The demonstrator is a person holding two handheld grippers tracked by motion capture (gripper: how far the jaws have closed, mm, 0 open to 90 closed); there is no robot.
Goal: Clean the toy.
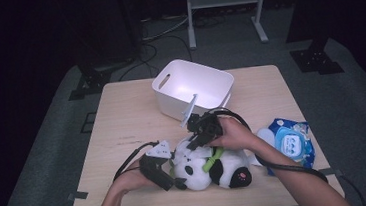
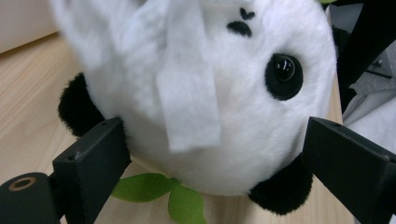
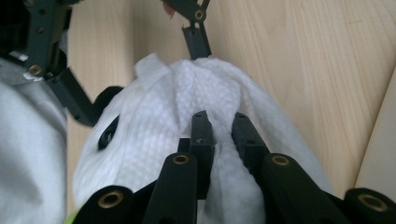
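Note:
A black-and-white panda plush (image 1: 212, 170) with a green leaf collar lies on the wooden table near the front edge. My left gripper (image 1: 170, 179) comes in from the left, and its jaws press on both sides of the panda's head (image 2: 243, 107). My right gripper (image 1: 194, 142) is over the head from behind, shut on a white wipe (image 3: 187, 93) bunched between its fingertips (image 3: 220, 116). The wipe is draped across the top of the head. A strip of the wipe (image 2: 187, 93) hangs down the face in the left gripper view.
A white plastic bin (image 1: 169, 86) stands behind the panda at the middle of the table. A blue packet of wipes (image 1: 291, 143) lies at the right, next to the right forearm. Bare wood lies to the left and far right of the bin.

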